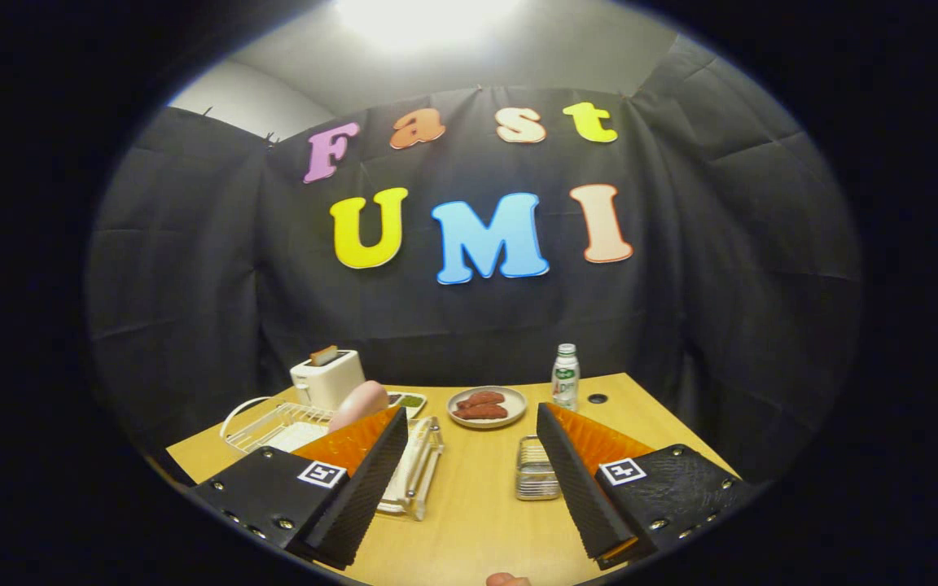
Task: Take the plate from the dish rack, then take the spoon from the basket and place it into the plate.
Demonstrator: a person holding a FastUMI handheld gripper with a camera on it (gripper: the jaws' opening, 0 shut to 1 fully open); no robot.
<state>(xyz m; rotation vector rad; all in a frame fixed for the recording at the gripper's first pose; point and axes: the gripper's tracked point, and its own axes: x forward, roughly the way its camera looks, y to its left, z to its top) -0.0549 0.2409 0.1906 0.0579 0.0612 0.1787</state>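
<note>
A pink plate (359, 403) stands upright in the white wire dish rack (273, 423), just beyond the tip of my left finger, which hides its lower part. A small metal basket (536, 470) sits on the wooden table against the inner side of my right finger; I cannot make out what it holds. My gripper (471, 431) is open above the table's near side, with nothing between its fingers.
A white toaster (326, 378) with a slice in it stands behind the rack. Beyond the fingers are a grey plate of sausages (485, 405), a small dish of greens (409, 400), and a white bottle (565, 376). The table (469, 505) ends at the black cloth wall.
</note>
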